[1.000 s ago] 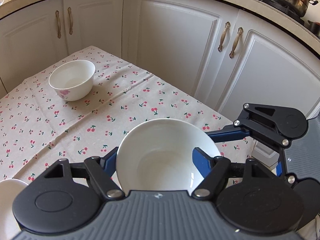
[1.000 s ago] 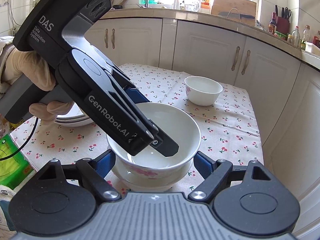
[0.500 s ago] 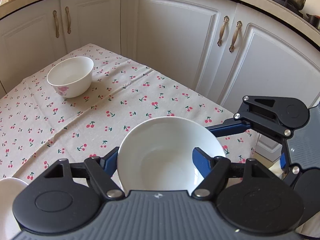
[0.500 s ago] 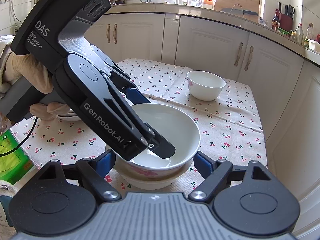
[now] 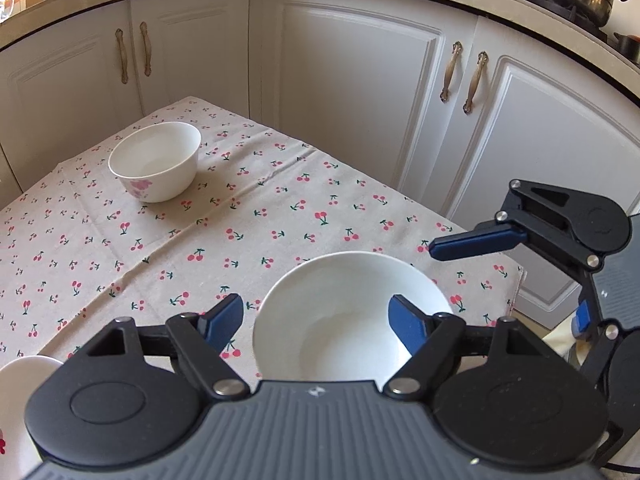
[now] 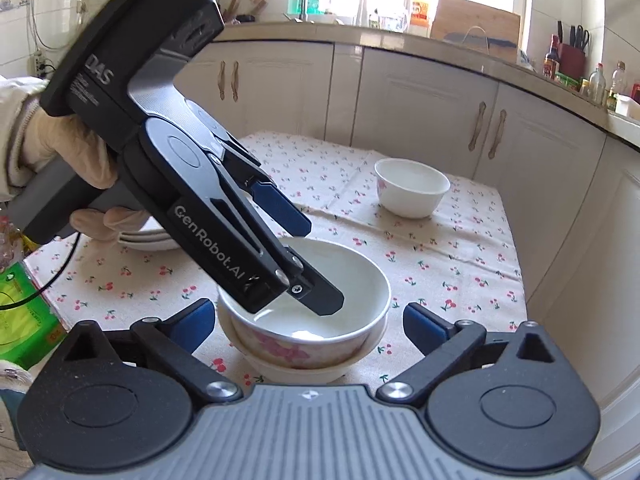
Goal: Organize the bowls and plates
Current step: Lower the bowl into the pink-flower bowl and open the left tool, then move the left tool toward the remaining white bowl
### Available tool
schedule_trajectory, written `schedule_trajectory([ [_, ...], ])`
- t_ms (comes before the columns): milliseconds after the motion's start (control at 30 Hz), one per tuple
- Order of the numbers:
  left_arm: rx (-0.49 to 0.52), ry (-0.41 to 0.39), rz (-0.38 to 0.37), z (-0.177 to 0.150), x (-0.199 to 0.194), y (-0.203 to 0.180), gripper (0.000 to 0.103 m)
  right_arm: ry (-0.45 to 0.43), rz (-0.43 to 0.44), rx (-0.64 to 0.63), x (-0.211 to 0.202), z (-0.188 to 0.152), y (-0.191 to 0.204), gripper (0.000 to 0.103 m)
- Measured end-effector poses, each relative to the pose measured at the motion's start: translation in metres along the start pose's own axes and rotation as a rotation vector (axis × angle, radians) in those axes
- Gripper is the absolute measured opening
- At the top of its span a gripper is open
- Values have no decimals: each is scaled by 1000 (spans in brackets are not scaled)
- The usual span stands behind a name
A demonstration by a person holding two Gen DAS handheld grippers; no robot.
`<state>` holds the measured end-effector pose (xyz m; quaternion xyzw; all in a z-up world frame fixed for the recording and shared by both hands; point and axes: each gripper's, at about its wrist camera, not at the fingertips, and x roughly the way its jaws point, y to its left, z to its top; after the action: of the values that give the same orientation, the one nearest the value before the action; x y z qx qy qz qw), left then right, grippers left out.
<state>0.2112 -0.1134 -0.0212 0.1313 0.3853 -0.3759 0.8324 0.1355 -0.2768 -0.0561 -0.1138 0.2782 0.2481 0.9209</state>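
White bowl [image 6: 308, 300] is sitting nested in another; left gripper [image 6: 316, 264] is hanging wide open over it (right gripper [image 6: 306, 326] gaping, empty). Far bowl [image 6: 412, 186] is waiting.

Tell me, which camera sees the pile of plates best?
The right wrist view. There the stacked plates show on the cherry tablecloth, their layered rims visible, though the left tongs and gloved hand cover part. The left wrist view catches only a white sliver at its bottom-left edge, too little to identify.
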Motion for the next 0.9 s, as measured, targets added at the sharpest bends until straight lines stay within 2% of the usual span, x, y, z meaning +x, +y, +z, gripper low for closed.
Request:
schedule_trajectory([
  [200,-32,-14,32,-1,-13,11,84,-35,77,3,-8,2,9,102],
  [333,-42,-7,44,-7,-18,15,84,-23,109,-17,-5,-1,21,102],
  [567,-53,-12,52,-15,-28,15,84,-10,95,2,-4,-5,25,102],
  [900,-50,-44,58,-30,-53,0,85,-57,6,-14,-33,-2,27,102],
])
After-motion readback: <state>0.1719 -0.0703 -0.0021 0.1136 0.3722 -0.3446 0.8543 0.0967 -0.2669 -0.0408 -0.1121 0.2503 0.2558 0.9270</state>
